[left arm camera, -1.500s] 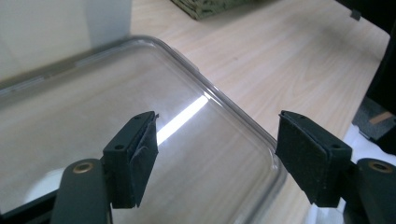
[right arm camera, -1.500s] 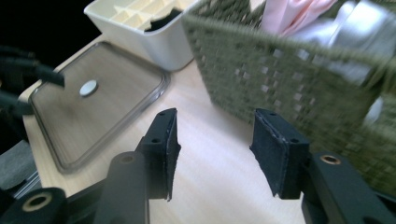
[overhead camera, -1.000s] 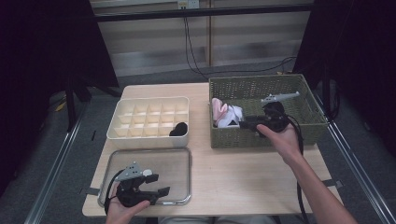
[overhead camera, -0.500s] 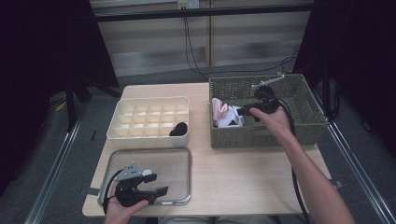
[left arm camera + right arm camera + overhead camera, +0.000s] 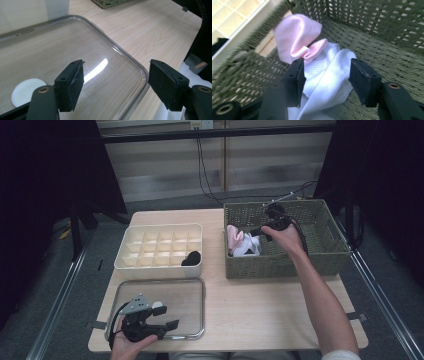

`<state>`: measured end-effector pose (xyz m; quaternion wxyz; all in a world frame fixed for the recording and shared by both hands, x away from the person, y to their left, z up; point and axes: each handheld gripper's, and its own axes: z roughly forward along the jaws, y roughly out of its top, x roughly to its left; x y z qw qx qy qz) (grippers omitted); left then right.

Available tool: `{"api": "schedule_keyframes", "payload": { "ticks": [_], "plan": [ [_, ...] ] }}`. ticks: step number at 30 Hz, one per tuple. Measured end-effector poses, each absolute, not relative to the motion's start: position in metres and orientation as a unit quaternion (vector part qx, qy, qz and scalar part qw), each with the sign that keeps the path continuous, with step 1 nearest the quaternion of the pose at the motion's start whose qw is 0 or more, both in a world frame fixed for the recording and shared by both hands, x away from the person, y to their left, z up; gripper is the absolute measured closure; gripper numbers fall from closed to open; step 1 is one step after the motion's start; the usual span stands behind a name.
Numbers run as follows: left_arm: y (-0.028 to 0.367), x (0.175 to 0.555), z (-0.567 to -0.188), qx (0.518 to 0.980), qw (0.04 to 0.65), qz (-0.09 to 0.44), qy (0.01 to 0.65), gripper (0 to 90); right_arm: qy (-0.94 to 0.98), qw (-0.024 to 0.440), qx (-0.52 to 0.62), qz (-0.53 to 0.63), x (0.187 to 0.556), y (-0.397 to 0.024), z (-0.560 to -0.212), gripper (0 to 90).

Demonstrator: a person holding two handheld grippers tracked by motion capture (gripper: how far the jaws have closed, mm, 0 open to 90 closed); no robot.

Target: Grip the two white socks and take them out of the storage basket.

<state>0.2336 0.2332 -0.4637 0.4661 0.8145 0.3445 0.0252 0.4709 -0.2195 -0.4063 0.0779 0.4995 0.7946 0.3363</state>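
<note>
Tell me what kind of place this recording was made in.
Probably a lab or test room set up for recording, not a home: a bare wooden table ringed by dark curtains, cables hanging down the panelled wall, and laid-out props such as a wicker basket and divided box.

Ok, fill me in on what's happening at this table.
A person works with a gripper in each hand. The right gripper reaches into the woven basket, its fingers apart, having just been opening, around a white cloth beside a pink cloth; nothing is gripped. The left gripper rests open over the clear tray. One dark item sits in the divided cream box.
</note>
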Motion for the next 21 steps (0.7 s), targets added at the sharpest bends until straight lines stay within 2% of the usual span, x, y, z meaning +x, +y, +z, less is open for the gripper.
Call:
{"api": "schedule_keyframes", "payload": {
  "ticks": [6, 12, 14, 15, 17, 21],
  "plan": [
    [0.233, 0.234, -0.464, 0.814, 0.467, 0.024, 0.344, 28.5, 0.802, 0.067, 0.505, 0.312, 0.479, -0.217, -0.416, 34.2],
    [0.233, 0.234, -0.463, 0.815, 0.466, 0.026, 0.342, 28.4, 0.822, 0.052, 0.498, 0.272, 0.486, -0.209, -0.427, 38.0],
    [0.234, 0.234, -0.463, 0.816, 0.466, 0.025, 0.342, 28.4, 0.827, 0.041, 0.496, 0.261, 0.488, -0.207, -0.430, 48.6],
    [0.234, 0.234, -0.463, 0.816, 0.466, 0.025, 0.342, 28.4, 0.829, 0.036, 0.495, 0.259, 0.488, -0.206, -0.431, 58.1],
    [0.234, 0.235, -0.463, 0.816, 0.466, 0.025, 0.342, 28.4, 0.832, 0.030, 0.488, 0.261, 0.488, -0.205, -0.431, 71.2],
    [0.234, 0.235, -0.463, 0.817, 0.464, 0.027, 0.342, 28.4, 0.825, 0.029, 0.481, 0.296, 0.486, -0.208, -0.423, 86.4]
  ]
}}
